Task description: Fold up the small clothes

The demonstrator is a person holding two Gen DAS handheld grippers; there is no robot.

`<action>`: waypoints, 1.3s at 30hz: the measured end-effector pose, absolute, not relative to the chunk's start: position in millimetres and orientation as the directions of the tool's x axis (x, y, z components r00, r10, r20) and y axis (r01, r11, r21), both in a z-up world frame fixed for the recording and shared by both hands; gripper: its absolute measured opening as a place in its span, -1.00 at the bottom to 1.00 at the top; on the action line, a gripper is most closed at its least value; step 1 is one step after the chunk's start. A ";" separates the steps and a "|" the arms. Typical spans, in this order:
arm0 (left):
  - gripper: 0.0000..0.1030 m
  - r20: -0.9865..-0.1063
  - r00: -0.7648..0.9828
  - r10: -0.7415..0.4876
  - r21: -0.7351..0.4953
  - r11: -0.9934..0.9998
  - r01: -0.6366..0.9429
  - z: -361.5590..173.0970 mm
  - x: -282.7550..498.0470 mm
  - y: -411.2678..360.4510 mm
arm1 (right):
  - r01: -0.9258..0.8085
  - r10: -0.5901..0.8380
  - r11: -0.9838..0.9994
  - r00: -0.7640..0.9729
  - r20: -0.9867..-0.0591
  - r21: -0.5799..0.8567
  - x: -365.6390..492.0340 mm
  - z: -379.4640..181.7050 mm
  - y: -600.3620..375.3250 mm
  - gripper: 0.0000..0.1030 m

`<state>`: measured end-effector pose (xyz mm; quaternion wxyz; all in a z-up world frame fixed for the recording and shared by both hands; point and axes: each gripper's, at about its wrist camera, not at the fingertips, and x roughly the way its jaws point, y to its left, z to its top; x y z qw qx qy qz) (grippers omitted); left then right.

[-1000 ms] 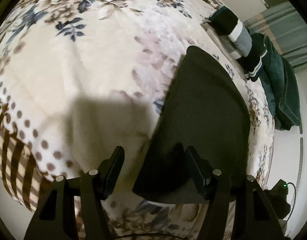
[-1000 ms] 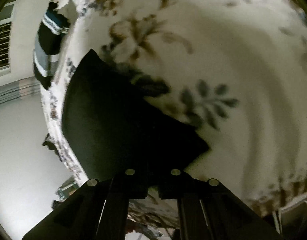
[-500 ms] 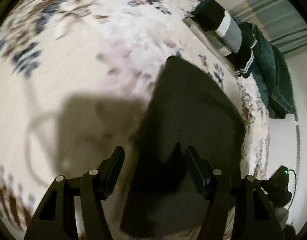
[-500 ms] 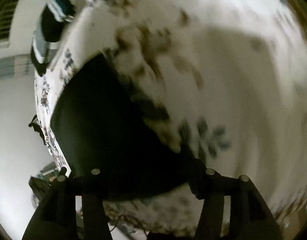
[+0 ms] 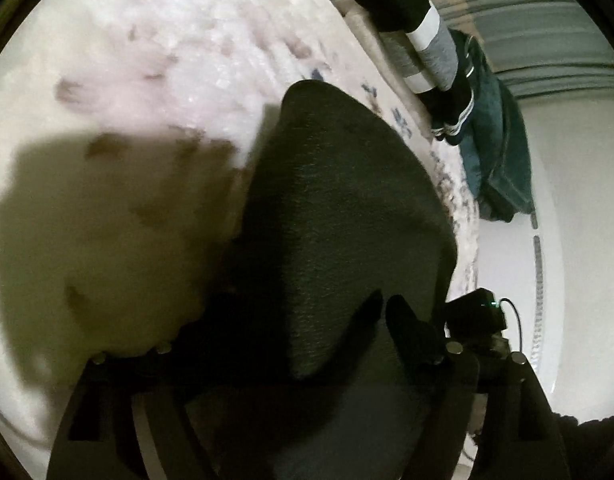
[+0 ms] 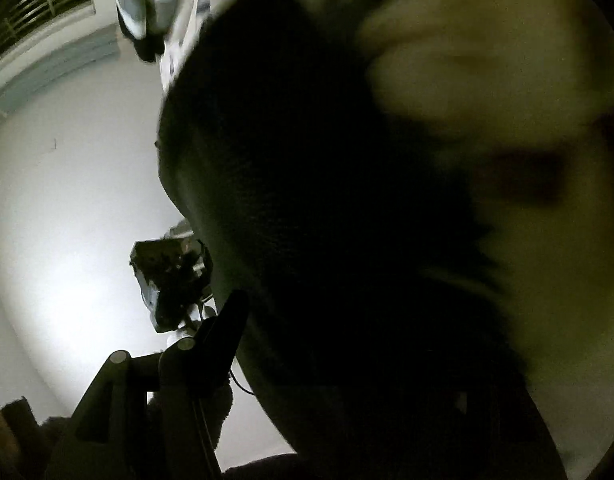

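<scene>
On the bed, spread over a cream plush blanket with a faded floral print [image 5: 179, 32], lies the dark, flat-folded small garment [image 5: 339, 208], its near end reaching down between the fingers of the left claw [image 5: 307, 320]. That claw stands spread, the right finger [image 5: 411, 328] showing beside the cloth's near right edge and the left finger lost in shadow; whether either touches the fabric cannot be told. Through the right wrist camera the same dark garment [image 6: 307, 184] fills the middle of the blurred view, with the right claw [image 6: 347, 320] spread wide around its near end: the left finger [image 6: 227, 320] stands clear just off the cloth's edge, the other finger is sunk in darkness. Farther along the bed's edge rests a pile of folded clothes, a dark piece with white and grey bands [image 5: 423, 36] and a teal garment [image 5: 495, 152] draped next to it. A small black device with a green light [image 5: 477, 312] sits on the floor below the bed. Compared with half a second earlier, both cameras sit lower and closer to the garment, and the claw's shadow on the blanket has grown larger and darker.
</scene>
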<state>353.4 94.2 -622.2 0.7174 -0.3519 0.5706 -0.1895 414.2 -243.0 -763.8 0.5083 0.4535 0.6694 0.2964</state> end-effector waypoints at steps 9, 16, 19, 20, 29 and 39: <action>-0.57 -0.691 0.304 -0.656 -0.701 0.710 -0.062 -595.7 362.4 78.9 | 0.309 0.886 0.443 -0.011 -0.463 0.841 434.1 -745.5 -208.3 -0.36; -0.66 -0.702 0.299 -0.647 -0.691 0.720 -0.065 -554.8 378.3 80.6 | 0.270 0.872 0.460 0.040 -0.488 0.846 446.9 -687.9 -193.2 -0.49; -0.66 -0.697 0.310 -0.647 -0.690 0.723 -0.043 -530.6 402.5 79.7 | 0.255 0.867 0.459 0.078 -0.492 0.851 469.2 -656.8 -185.8 -0.49; -0.66 -0.695 0.312 -0.647 -0.689 0.724 -0.034 -524.2 409.9 79.4 | 0.255 0.866 0.458 0.089 -0.492 0.852 476.3 -649.8 -185.0 -0.50; -0.66 -0.654 0.367 -0.662 -0.683 0.725 0.089 -453.1 557.7 56.6 | 0.179 0.833 0.477 0.221 -0.508 0.860 621.1 -567.4 -183.7 -0.50; -0.65 -0.675 0.402 -0.619 -0.624 0.769 0.138 -462.6 751.1 36.2 | 0.138 0.788 0.520 0.303 -0.536 0.843 828.6 -551.2 -219.7 -0.50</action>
